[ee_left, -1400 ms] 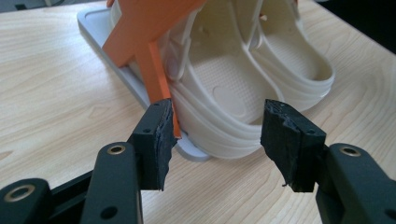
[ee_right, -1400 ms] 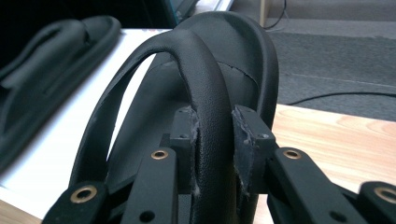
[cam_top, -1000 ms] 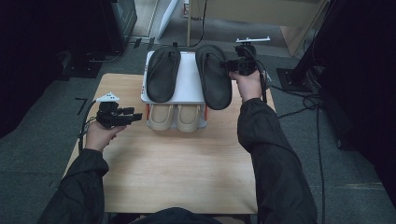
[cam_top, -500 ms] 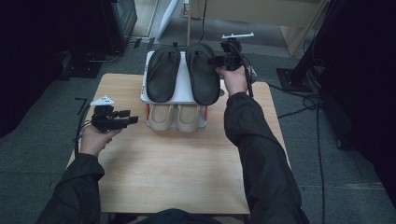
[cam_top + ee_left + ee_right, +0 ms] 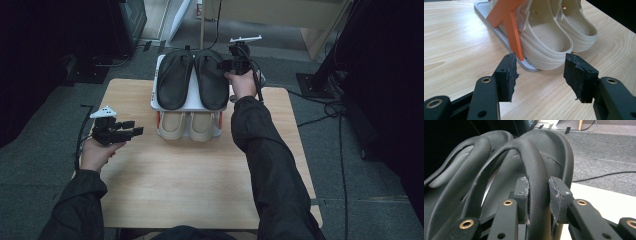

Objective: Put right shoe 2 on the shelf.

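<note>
On the wooden table [image 5: 200, 175], the right tool [image 5: 223, 64] pinches the right black slipper's [image 5: 211, 80] strap [image 5: 534, 177]; left tool [image 5: 138, 131] spread.

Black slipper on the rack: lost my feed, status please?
Right tool straddles black slipper strap atop rack. Left tool open, empty, near beige clogs. Nothing in the way.
</note>
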`<control>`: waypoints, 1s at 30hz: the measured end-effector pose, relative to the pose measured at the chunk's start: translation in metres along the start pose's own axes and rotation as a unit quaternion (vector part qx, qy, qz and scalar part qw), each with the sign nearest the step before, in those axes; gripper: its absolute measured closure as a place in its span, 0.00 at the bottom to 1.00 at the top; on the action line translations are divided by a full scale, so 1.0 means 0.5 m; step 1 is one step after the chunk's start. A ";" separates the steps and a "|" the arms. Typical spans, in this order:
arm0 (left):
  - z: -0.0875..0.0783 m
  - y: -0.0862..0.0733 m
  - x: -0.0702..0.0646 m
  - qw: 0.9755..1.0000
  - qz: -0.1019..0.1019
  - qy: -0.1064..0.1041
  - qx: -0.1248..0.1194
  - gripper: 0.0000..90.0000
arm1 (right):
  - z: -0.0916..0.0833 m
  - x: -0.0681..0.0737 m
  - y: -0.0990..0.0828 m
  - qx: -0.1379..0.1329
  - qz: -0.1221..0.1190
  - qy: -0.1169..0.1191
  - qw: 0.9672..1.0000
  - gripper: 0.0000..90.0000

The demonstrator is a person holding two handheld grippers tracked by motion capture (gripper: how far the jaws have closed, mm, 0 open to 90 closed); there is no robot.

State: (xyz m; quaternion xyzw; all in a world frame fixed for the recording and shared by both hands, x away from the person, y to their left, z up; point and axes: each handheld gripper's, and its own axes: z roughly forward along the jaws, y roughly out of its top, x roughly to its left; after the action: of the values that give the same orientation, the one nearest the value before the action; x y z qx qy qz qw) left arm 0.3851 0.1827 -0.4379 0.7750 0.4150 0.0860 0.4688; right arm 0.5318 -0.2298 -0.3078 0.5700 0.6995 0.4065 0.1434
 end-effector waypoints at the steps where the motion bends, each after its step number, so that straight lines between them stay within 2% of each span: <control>1: 0.000 0.001 0.000 1.000 0.003 0.000 0.002 0.49 | 0.002 0.000 -0.001 0.002 -0.003 0.000 1.000 0.77; 5: 0.006 0.000 -0.002 1.000 0.006 -0.003 0.007 0.49 | 0.003 -0.001 -0.003 0.003 -0.004 -0.001 1.000 0.73; 6: 0.008 0.001 -0.004 1.000 0.008 -0.004 0.010 0.49 | 0.002 -0.007 -0.003 0.002 -0.007 0.010 1.000 0.67; 7: 0.009 0.001 -0.005 1.000 0.010 -0.004 0.010 0.49 | -0.001 -0.011 -0.007 -0.008 -0.014 0.021 1.000 0.66; 8: 0.009 0.001 -0.006 1.000 0.009 -0.005 0.010 0.49 | -0.010 -0.015 -0.013 -0.031 -0.029 0.029 0.999 0.65; 12: 0.010 0.001 -0.007 1.000 0.009 -0.004 0.012 0.49 | -0.034 -0.022 -0.013 -0.041 -0.041 0.033 0.998 0.66; 15: 0.010 0.000 -0.008 1.000 0.008 -0.004 0.010 0.49 | -0.060 -0.034 -0.015 -0.051 -0.046 0.032 0.997 0.70; 17: 0.010 0.001 -0.008 1.000 0.008 -0.004 0.009 0.49 | -0.068 -0.043 -0.017 -0.047 -0.050 0.021 0.997 0.72; 19: 0.012 0.001 -0.009 1.000 0.010 -0.005 0.011 0.49 | -0.070 -0.054 -0.028 -0.048 -0.066 0.000 0.997 0.73; 21: 0.012 0.001 -0.010 1.000 0.012 -0.004 0.013 0.49 | -0.065 -0.059 -0.035 -0.037 -0.071 -0.009 0.997 0.73; 25: 0.012 0.001 -0.009 1.000 0.010 -0.004 0.011 0.49 | -0.047 -0.065 -0.053 -0.006 -0.080 -0.014 0.997 0.73; 30: 0.012 0.000 -0.007 1.000 0.004 -0.007 0.011 0.49 | -0.037 -0.052 -0.069 -0.008 -0.095 -0.018 0.995 0.74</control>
State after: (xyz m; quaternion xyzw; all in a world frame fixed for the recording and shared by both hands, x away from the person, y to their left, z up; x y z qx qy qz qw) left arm 0.3861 0.1763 -0.4403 0.7824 0.4094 0.0782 0.4628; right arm 0.5042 -0.2616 -0.3281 0.5072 0.7442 0.3867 0.1984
